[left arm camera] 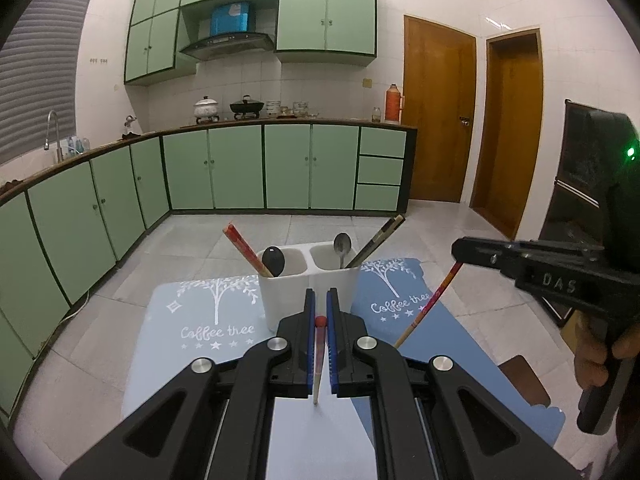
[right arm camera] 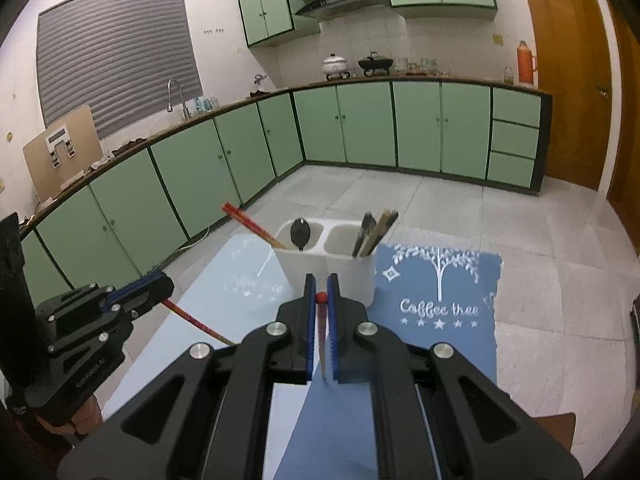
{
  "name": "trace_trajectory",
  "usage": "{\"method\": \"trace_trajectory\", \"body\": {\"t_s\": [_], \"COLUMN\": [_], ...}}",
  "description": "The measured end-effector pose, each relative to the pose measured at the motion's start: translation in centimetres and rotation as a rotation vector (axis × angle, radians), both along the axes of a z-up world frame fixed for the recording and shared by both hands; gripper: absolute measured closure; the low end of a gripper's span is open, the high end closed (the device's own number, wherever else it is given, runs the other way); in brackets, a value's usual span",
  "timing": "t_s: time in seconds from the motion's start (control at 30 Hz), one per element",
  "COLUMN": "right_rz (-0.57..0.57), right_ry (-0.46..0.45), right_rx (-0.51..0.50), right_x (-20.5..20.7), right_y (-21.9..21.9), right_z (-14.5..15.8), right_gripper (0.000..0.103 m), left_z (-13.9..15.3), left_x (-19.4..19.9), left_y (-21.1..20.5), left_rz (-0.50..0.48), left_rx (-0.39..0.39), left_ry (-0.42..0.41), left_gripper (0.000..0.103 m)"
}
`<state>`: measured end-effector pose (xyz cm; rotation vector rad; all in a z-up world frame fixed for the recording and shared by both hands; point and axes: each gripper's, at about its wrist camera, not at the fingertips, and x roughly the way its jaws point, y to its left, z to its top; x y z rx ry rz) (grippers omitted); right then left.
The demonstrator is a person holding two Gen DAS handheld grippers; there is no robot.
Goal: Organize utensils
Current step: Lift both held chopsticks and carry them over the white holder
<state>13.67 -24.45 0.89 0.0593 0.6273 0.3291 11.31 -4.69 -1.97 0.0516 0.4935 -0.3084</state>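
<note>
Both grippers, left (left arm camera: 320, 312) and right (right arm camera: 321, 296), pinch one red chopstick (left arm camera: 319, 356) each at lower centre; we see the white holder (left arm camera: 304, 276) just beyond, mid-frame.

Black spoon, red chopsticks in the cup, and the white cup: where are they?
black spoon (left arm camera: 273, 261), left wrist view, bowl.
red chopsticks (left arm camera: 242, 245), left wrist view, mid-shaft.
white cup (left arm camera: 280, 296), left wrist view, front wall.
</note>
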Motion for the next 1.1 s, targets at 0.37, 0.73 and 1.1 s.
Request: {"method": "trace_trajectory", "body": {"t_s": [0.37, 0.73, 1.1], "right_rz": [0.033, 0.056, 0.018], "right_ry": [-0.079, -0.217, -0.248], "right_rx": [0.026, 0.015, 0.002], "right_x": [1.0, 3.0, 9.3], "right_y": [-0.9, -0.5, -1.2], "right_z": [4.6, 10.4, 11.9], "right_gripper": [0.098, 0.098, 0.098], "left_z": [3.6, 9.9, 13.2], "left_x": [1.0, 2.9, 8.7], "left_y": [0.7, -0.3, -2.1], "left_rz": [0.004, -0.001, 0.017], "left_rx": [-0.028, -0.034, -0.041], "left_ry": [-0.088, -0.259, -0.366], "left_gripper": [0.098, 0.098, 0.098]}}
